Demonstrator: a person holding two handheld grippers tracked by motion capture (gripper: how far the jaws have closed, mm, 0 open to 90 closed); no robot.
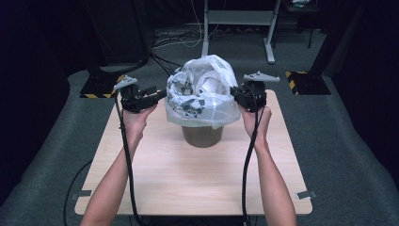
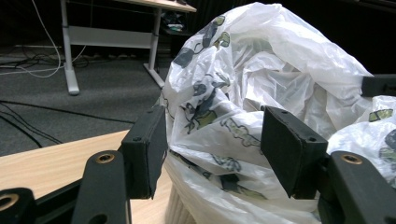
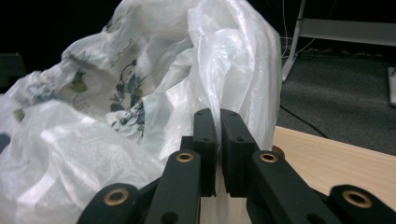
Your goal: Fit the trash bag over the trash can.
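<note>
Both forearms reach forward from the near edge. The left gripper (image 1: pixel 157 95) is held at far left, jaws spread wide; the right gripper (image 1: pixel 235 92) at far right has its jaws pinched nearly together

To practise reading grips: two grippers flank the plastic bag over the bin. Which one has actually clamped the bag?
The right gripper: its jaws are shut on the plastic bag. The left gripper stands open, bag film between its spread jaws.

light wooden table top (image 1: pixel 188 179) on grey carpet floor (image 1: pixel 348 141). grey metal desk frame (image 1: pixel 237 19) at rear, cables (image 1: pixel 174 40) beside it. black stand bases with yellow-black hazard tape (image 1: pixel 101 87), both rear corners.
</note>
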